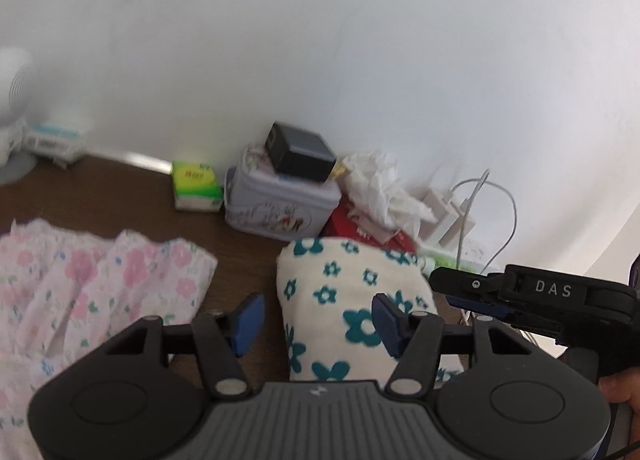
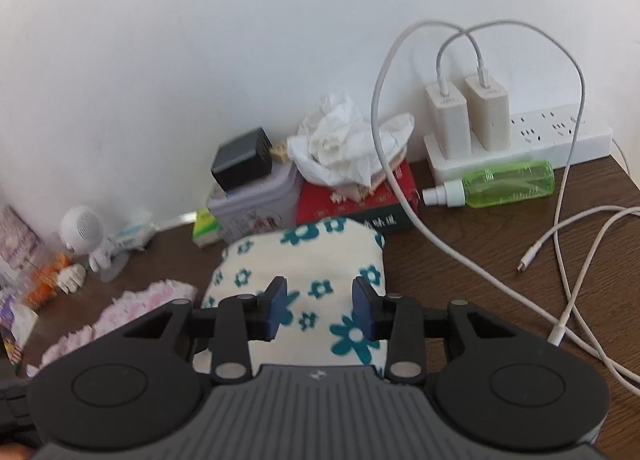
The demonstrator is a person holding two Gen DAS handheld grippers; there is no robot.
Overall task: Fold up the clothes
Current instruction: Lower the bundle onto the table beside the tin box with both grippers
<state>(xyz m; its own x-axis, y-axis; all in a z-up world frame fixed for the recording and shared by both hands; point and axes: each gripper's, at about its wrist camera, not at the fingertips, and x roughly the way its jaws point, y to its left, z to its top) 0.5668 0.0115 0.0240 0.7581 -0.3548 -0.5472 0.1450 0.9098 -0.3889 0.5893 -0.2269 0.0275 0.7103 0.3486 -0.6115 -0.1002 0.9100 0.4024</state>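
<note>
Between the blue fingers [image 2: 276,310] of the right gripper [image 2: 318,308], low in the centre of the right wrist view, lies the folded cream cloth with teal flowers [image 2: 304,260]. These fingers stand fairly narrow over the bundle, and I cannot tell whether they touch it. In the left wrist view the left gripper [image 1: 318,324] has its fingers [image 1: 250,322] wider apart, with nothing clamped; the left one hangs over bare brown tabletop [image 1: 240,280], the right one over the cloth's surface. Both grippers point downward at a slant toward the wall.

Left of the bundle a strip of bare tabletop separates it from the pink floral garment [image 1: 92,292], which lies spread toward the lower left edge. Behind the bundle, its far edge sits close to a red box [image 2: 356,199] topped with crumpled tissue [image 2: 344,147], and a pale tin [image 2: 252,203] carrying a black block [image 2: 242,161]. At the right, open tabletop is crossed by white cables [image 2: 576,300], with a green spray bottle [image 2: 504,183] lying against a power strip [image 2: 560,131]. A thumb shows at the lower right edge of the left wrist view, beside the right gripper's body.
</note>
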